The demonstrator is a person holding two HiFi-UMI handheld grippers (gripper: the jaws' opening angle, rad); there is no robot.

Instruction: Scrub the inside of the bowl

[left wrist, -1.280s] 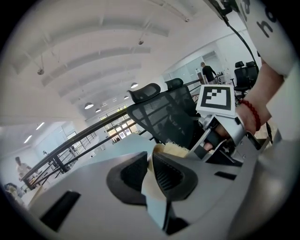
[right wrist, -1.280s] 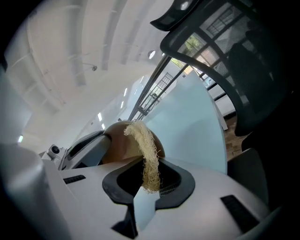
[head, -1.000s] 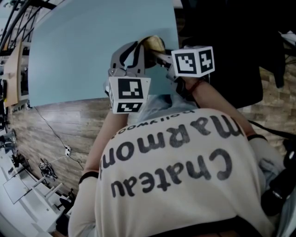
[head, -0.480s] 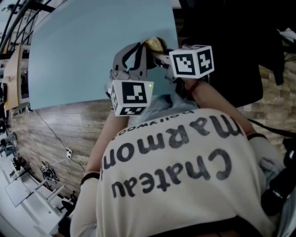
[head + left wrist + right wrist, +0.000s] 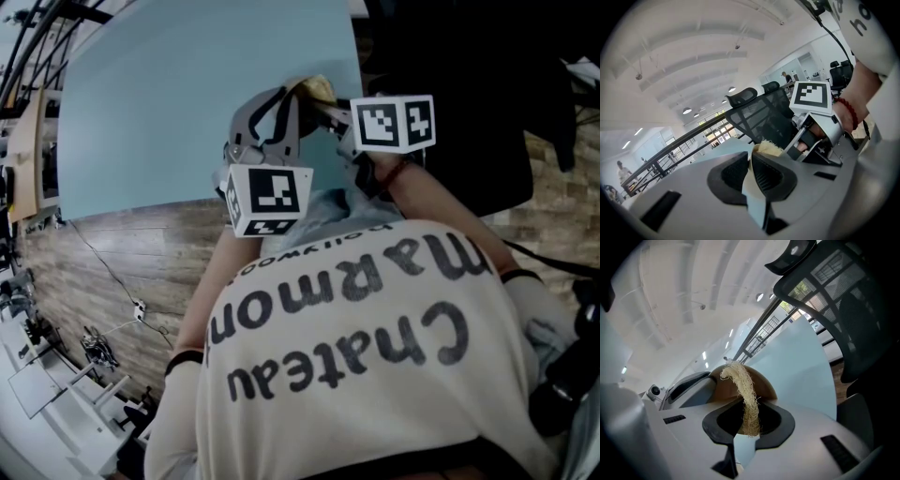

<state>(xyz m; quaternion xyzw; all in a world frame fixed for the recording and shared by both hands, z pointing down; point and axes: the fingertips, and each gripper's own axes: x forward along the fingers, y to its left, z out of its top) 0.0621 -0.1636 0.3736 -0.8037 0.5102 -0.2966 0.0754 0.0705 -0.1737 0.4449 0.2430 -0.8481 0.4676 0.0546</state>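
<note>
Left gripper [image 5: 751, 165] pinches shut on the thin rim of a brown wooden bowl [image 5: 766, 384], held between both grippers over the pale blue bench [image 5: 169, 103]; right gripper [image 5: 749, 420] is clamped on a pale fibrous loofah scrubber [image 5: 743, 383], its strand lying against the bowl's curved surface; likely risk: scrubbing pressure could twist the rim out of that narrow pinch, or drag loose fibres from the clamp.

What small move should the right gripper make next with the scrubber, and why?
Probably sweep the right gripper sideways, so the loofah scrubber rubs across the inside of the bowl. Its tip reaches into the bowl, and the left gripper clamps the rim.
</note>
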